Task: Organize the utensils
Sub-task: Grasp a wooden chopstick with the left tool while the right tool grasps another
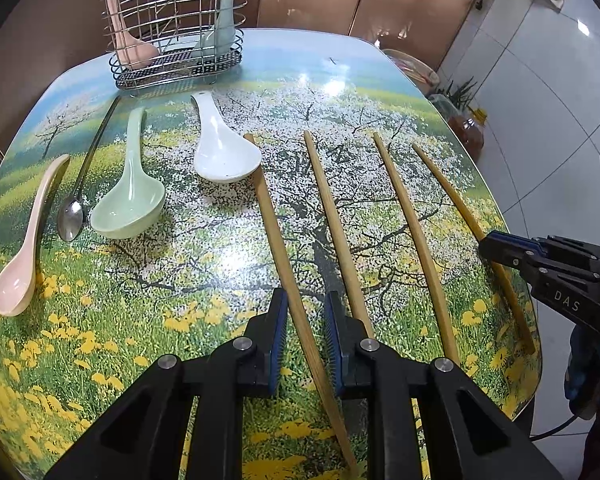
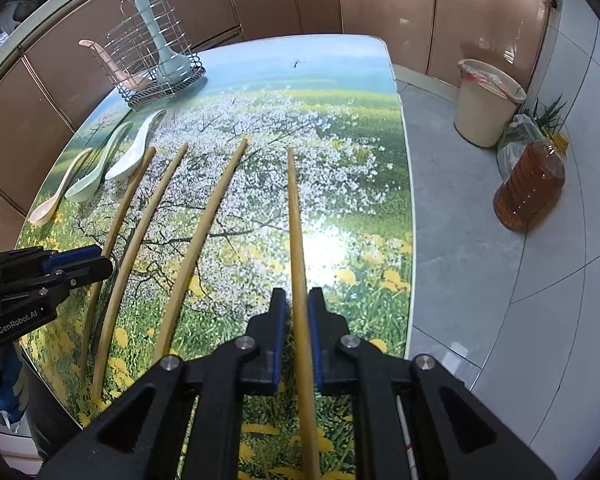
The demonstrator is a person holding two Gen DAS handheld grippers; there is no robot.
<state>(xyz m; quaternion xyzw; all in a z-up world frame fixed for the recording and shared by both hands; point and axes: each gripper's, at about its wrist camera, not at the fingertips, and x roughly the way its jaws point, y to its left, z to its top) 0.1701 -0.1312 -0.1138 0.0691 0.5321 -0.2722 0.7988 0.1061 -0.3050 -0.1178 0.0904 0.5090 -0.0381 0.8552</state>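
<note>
Several wooden chopsticks lie side by side on the flower-print table point(image 1: 220, 272). My left gripper point(image 1: 306, 316) is open around the leftmost chopstick point(image 1: 278, 236), which runs between its blue pads. My right gripper point(image 2: 297, 314) straddles the rightmost chopstick point(image 2: 296, 216), its pads close on either side with small gaps. The right gripper also shows in the left wrist view point(image 1: 488, 246), over that chopstick point(image 1: 452, 196). A wire utensil rack point(image 1: 176, 36) at the far edge holds a pink spoon point(image 1: 120, 24) and a pale blue spoon point(image 1: 224, 12).
Left of the chopsticks lie a white spoon point(image 1: 220, 152), a green spoon point(image 1: 130, 196), a metal spoon point(image 1: 74, 208) and a pink spoon point(image 1: 24, 248). On the floor to the right stand a bin point(image 2: 486, 102) and an oil bottle point(image 2: 530, 188).
</note>
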